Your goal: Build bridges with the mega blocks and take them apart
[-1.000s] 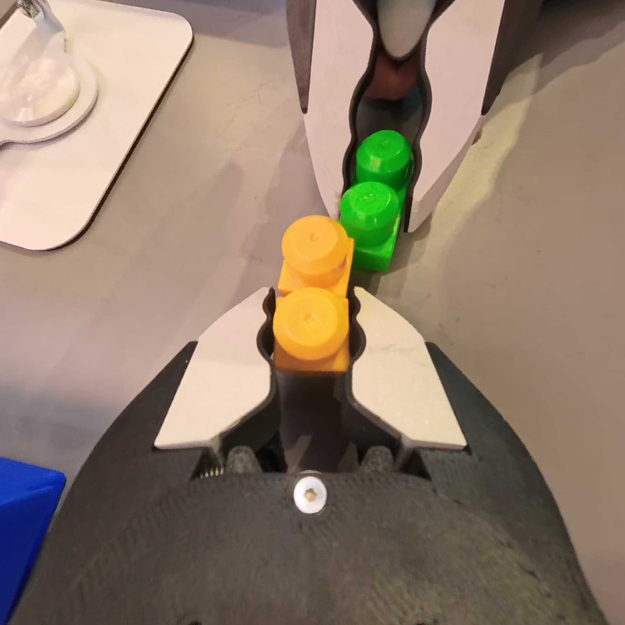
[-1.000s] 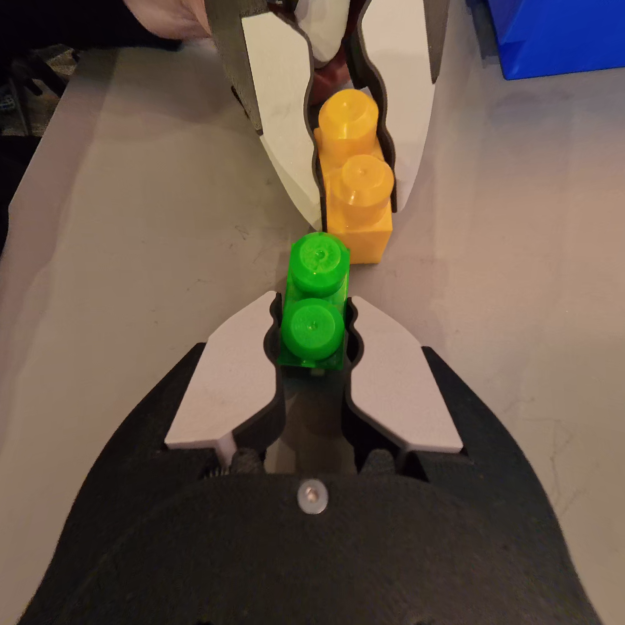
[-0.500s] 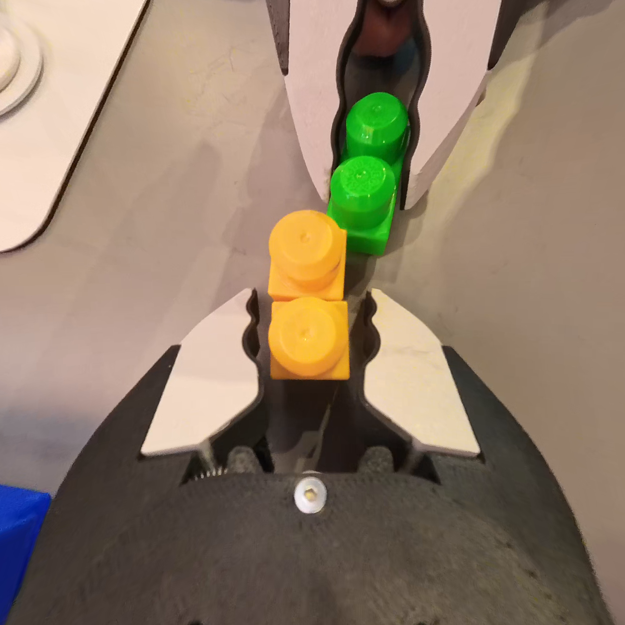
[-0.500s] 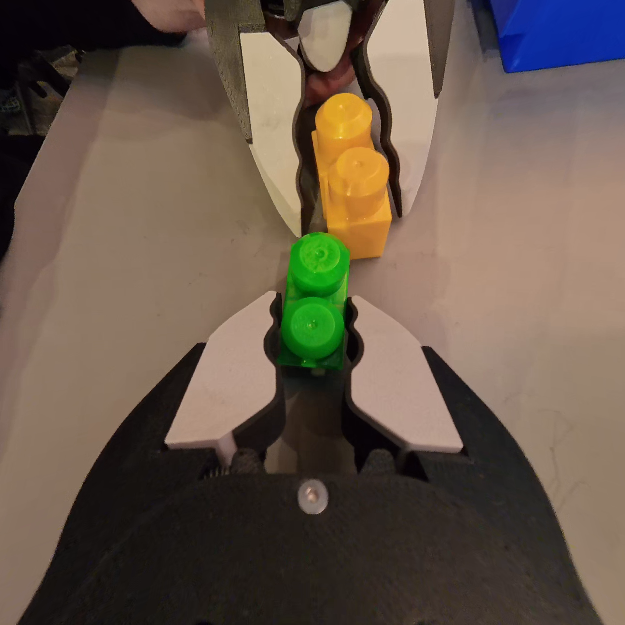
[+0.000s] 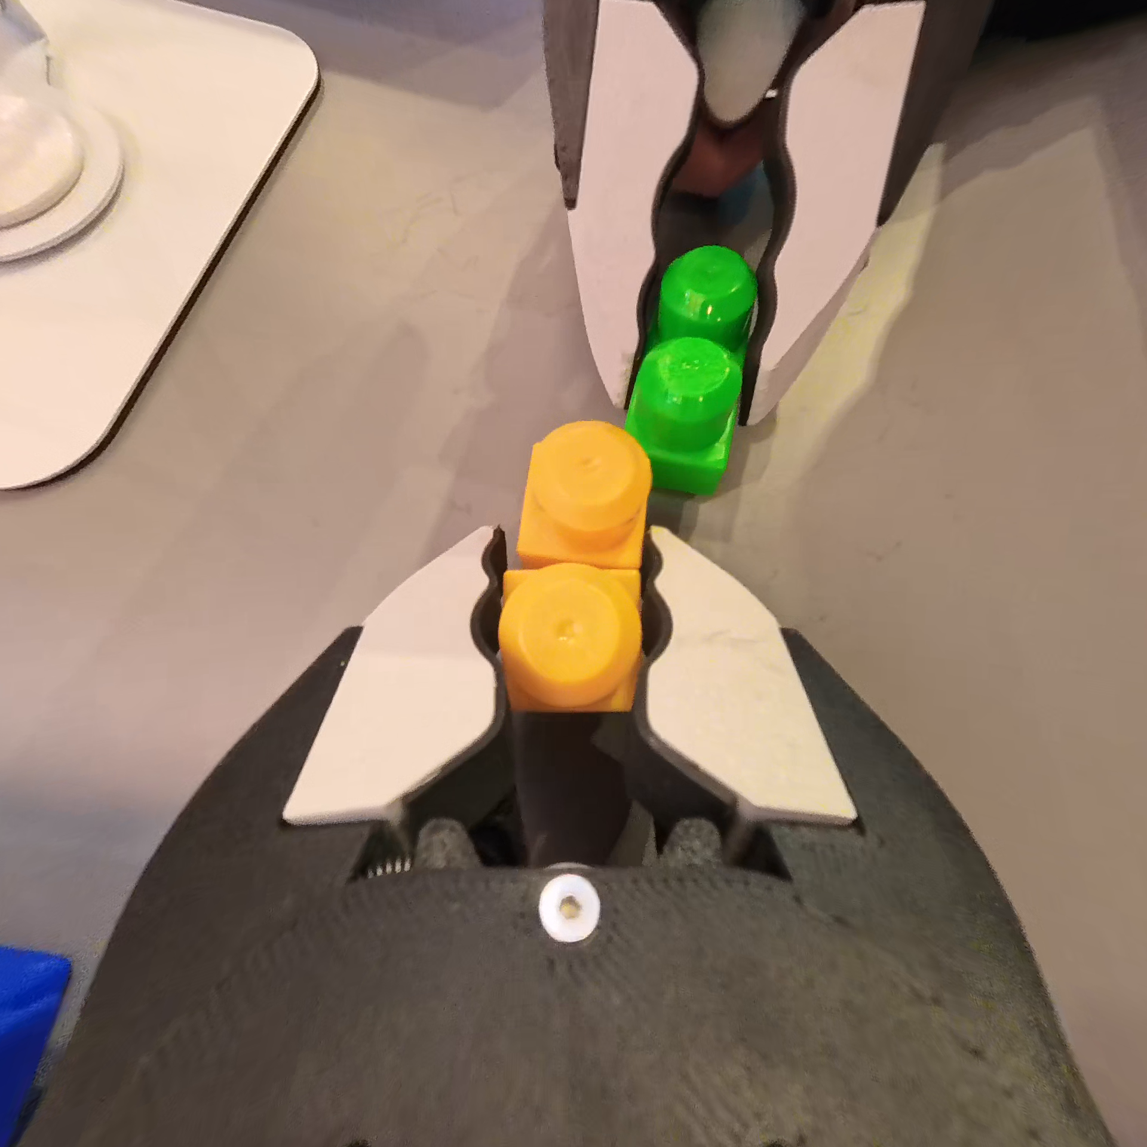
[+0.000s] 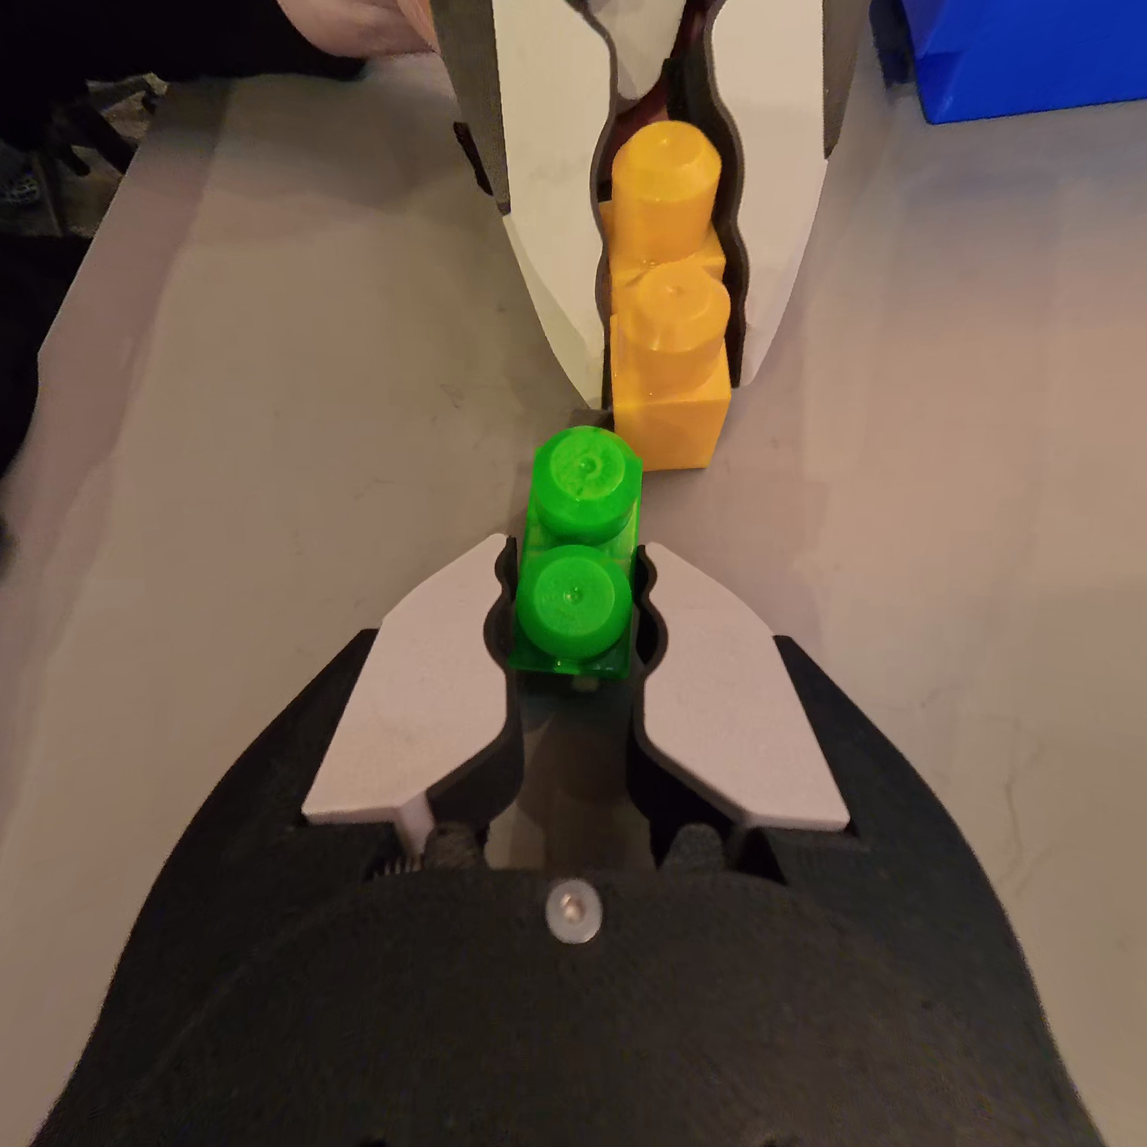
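Note:
An orange two-stud block stands on the grey table. My left gripper is shut on its near half, with both pads against its sides. A green two-stud block stands corner to corner with it. My right gripper is shut on the green block's near half. The two grippers face each other. The right wrist view shows the left gripper hugging the orange block. The left wrist view shows the right gripper hugging the green block.
A white board with a clear glass object on it lies at the far left of the left wrist view. A blue box stands behind the left gripper. A hand holds that gripper. My right fingertips sit around 6 cm from my left ones.
My left gripper let go of the orange block half a second ago, then closed on it again. My right gripper has kept its hold on the green block and has not moved.

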Tool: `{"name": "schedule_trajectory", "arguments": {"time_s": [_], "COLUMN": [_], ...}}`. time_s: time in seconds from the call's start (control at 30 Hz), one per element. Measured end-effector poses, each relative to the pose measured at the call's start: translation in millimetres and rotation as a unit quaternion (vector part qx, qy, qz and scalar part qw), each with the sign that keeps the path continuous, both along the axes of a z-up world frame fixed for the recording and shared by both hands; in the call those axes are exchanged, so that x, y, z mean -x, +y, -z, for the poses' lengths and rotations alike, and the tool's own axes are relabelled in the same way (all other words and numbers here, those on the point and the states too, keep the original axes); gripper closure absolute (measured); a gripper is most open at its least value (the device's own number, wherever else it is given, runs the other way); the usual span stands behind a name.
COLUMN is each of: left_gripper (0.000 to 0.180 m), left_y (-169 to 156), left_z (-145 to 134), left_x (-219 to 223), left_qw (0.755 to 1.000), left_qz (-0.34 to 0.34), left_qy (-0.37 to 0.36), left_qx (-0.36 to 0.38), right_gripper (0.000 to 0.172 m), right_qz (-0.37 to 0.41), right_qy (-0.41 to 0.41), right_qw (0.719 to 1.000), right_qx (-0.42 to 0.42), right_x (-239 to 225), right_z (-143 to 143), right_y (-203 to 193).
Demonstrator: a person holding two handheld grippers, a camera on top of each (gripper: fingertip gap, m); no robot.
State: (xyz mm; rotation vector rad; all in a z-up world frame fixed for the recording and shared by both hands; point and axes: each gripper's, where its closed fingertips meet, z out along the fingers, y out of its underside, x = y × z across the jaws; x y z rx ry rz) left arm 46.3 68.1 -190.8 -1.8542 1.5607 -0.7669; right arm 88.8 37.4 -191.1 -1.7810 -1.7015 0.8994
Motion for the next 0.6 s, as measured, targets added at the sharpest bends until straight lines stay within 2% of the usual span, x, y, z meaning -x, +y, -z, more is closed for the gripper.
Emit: {"name": "schedule_trajectory", "arguments": {"time_s": [0.17, 0.27, 0.37, 0.47, 0.5, 0.6], "left_gripper": [0.140, 0.139, 0.140, 0.139, 0.139, 0.119], "left_y": [-0.6, -7.6, -9.7, -6.4, -2.6, 6.7], "left_z": [0.1, 8.7, 4.1, -5.0, -5.6, -7.1], "left_x": [0.4, 2.2, 2.0, 6.1, 9.1, 14.2], "left_qw": [1.000, 0.999, 0.994, 0.975, 0.971, 0.971], "left_qz": [-0.002, 0.014, -0.002, -0.024, -0.035, -0.047], "left_qy": [-0.001, 0.028, 0.003, -0.029, -0.028, -0.031], "left_qx": [0.009, 0.029, 0.108, 0.217, 0.236, 0.232], "right_gripper": [0.135, 0.136, 0.136, 0.136, 0.135, 0.136], "right_qz": [-0.001, -0.002, -0.004, -0.006, -0.006, -0.007], "right_qy": [0.000, 0.001, 0.001, 0.000, -0.001, -0.001], "right_qw": [1.000, 1.000, 1.000, 1.000, 1.000, 1.000], "right_qx": [0.000, 0.000, 0.000, -0.001, -0.002, -0.002], "right_x": [-0.1, -0.1, -0.2, -0.3, -0.2, -0.3], "right_z": [0.0, -0.2, -0.3, 0.1, 0.2, 0.4], "right_y": [-0.4, -0.7, -1.3, -1.8, -1.8, -2.2]}}
